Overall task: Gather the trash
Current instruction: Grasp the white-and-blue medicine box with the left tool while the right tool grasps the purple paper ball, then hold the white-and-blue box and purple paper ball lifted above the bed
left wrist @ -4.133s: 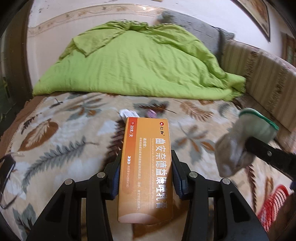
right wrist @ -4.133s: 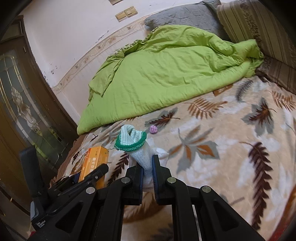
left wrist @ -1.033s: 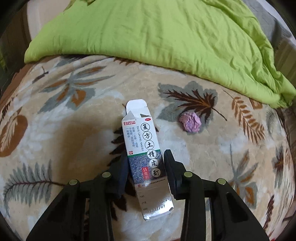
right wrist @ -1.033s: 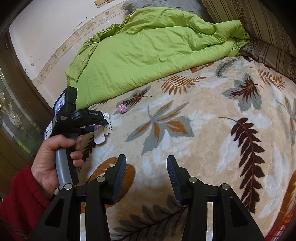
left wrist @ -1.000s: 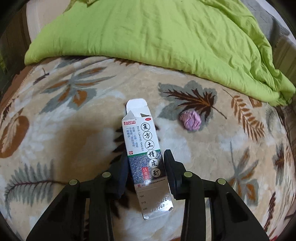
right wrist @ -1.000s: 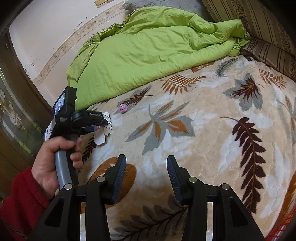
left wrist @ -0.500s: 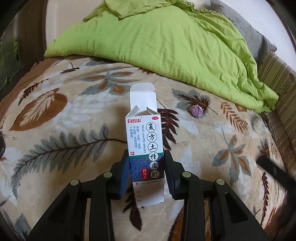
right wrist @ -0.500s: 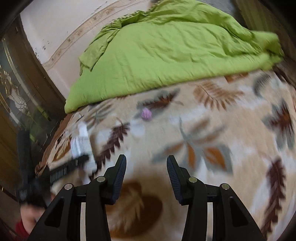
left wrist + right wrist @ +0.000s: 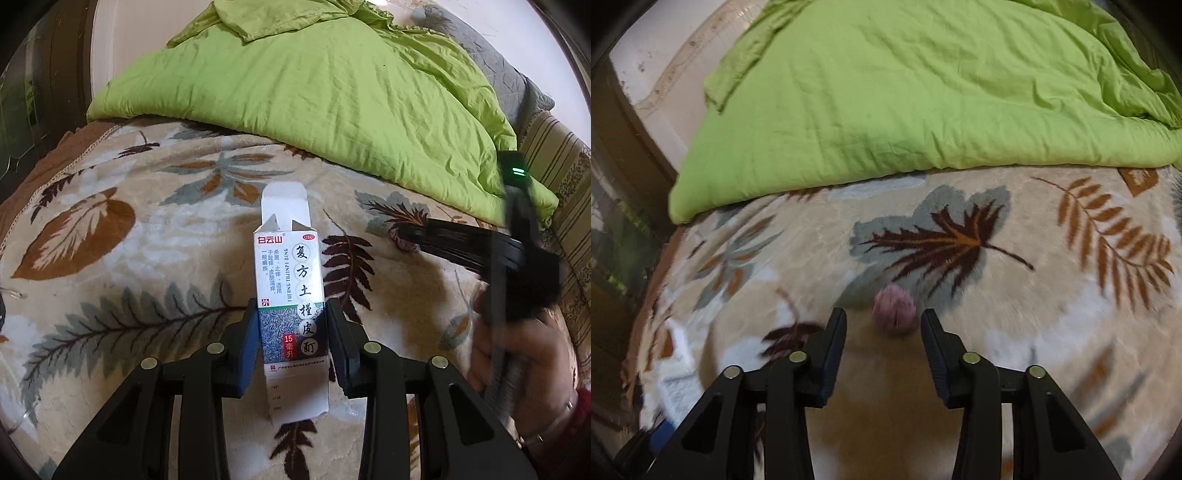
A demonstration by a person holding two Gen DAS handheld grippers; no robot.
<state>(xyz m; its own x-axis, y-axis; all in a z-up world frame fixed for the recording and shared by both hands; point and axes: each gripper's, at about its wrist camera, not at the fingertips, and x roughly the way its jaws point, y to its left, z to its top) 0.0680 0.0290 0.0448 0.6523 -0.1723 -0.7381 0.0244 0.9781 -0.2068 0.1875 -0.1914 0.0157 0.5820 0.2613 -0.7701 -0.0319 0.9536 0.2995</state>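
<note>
Your left gripper (image 9: 291, 332) has lifted the box (image 9: 290, 306); your right gripper (image 9: 882, 332), jaws wide and empty, has reached the pink ball (image 9: 894, 309) at 12 o'clock.

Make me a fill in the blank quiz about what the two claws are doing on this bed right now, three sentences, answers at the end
1. The left claw is shut on the white and blue cardboard medicine box, whose top flap is ____.
2. The right claw is ____, with the crumpled pink paper ball between its fingertips.
3. Behind the ball, on the leaf-patterned beige blanket, lies a rumpled quilt coloured ____.

Missing words: open; open; green
</note>
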